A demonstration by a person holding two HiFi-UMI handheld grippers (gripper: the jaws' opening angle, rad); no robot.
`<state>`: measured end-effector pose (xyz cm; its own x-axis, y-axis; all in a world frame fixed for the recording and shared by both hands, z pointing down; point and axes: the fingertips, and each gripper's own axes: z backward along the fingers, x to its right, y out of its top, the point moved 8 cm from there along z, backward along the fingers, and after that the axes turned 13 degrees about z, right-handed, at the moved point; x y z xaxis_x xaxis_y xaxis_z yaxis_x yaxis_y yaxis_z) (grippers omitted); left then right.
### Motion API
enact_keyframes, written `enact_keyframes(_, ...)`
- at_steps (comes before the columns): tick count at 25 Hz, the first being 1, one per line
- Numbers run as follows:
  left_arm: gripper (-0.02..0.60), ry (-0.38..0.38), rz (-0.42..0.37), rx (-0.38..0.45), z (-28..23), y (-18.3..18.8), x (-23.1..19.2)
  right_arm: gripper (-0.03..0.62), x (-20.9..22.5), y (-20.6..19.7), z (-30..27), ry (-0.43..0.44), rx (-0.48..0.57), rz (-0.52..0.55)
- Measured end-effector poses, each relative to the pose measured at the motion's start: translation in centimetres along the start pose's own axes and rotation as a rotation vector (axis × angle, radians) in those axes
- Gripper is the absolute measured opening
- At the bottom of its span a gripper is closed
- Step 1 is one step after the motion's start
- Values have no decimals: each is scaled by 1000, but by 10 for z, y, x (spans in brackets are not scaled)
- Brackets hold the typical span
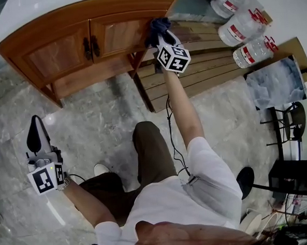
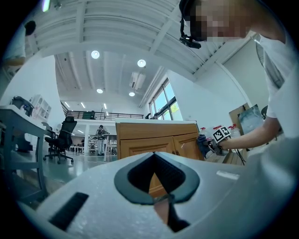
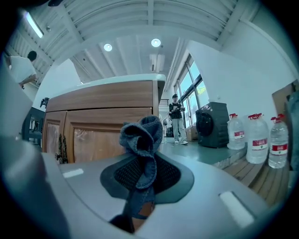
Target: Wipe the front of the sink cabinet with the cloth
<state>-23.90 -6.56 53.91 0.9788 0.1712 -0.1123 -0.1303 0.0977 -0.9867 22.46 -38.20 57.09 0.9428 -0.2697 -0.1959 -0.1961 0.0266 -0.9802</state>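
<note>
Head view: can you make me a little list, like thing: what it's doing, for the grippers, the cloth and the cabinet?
Right gripper: jaws shut on the blue cloth, arm stretched out to the cabinet
Cloth spot: at the upper right corner of the sink cabinet front, seemingly touching the wood
Cabinet doors: both closed
Left gripper: jaws together, holding nothing, low and away from the cabinet
Nearby: three water bottles by wooden boards, to the right of the cabinet
</note>
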Motion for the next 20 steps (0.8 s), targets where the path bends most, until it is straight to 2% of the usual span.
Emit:
enact_keyframes(5,5,7,-11,-3,3,3,3,74,-8,6,17,-20,50,9)
enact_keyframes(8,5,4,-13,12,7,5,3,74,-46,12,48,24,135,66)
enact_keyframes(11,5,1,-10,47,8,7,3,74,-108,10,68,159,200,86)
enact_keyframes(14,5,-14,-3,59,4,5,4,74,-189,0,73,340,222,54)
enact_keyframes(17,5,-71,-13,77,3,9,11,74,-280,-9,68,513,219,17)
enact_keyframes(20,5,-116,-40,92,6,15,17,74,-366,-5,62,634,226,-24)
